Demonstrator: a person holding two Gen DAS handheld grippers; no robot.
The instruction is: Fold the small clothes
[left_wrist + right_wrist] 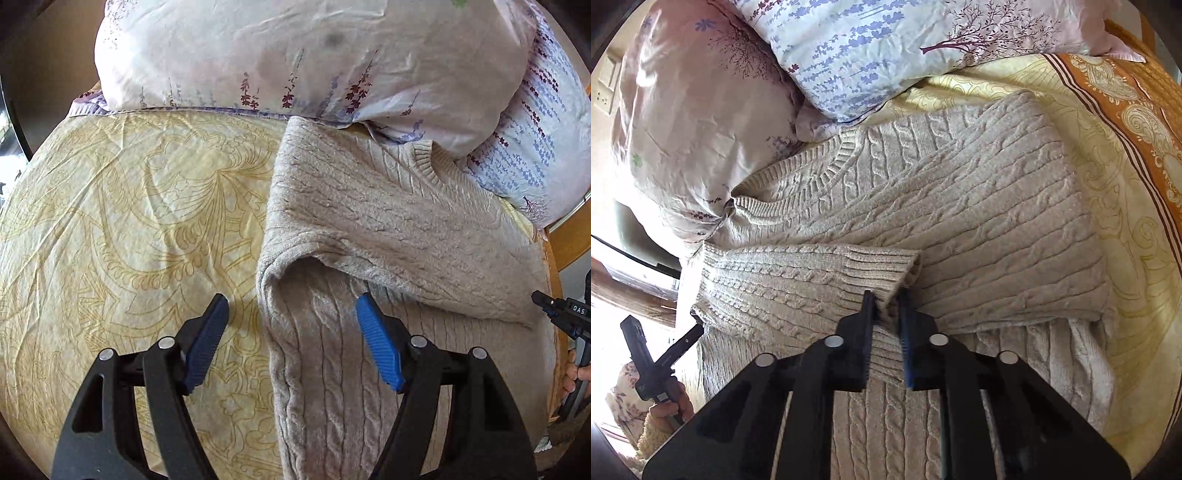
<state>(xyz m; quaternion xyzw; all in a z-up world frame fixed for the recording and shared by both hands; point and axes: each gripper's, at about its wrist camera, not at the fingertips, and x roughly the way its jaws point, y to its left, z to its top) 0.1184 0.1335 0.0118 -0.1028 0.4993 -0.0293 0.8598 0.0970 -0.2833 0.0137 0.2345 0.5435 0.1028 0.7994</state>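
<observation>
The right hand-held gripper [886, 299] pinched the sweater's [979, 206] folded sleeve cuff [886, 269], while the left hand-held gripper [291, 314] hung open over its left edge beside bare bedsheet [129, 221].

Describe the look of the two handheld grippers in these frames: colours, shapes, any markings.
Both are matte black plastic with triangular cut-out linkage arms joined by round silver pivot pins. The left gripper has ribbed bright-blue pads on wedge-shaped fingers. The right gripper shows one blue ribbed pad edge. Seen from the left camera, the right gripper's handle carries white "DAS" lettering. No cables are visible.
</observation>
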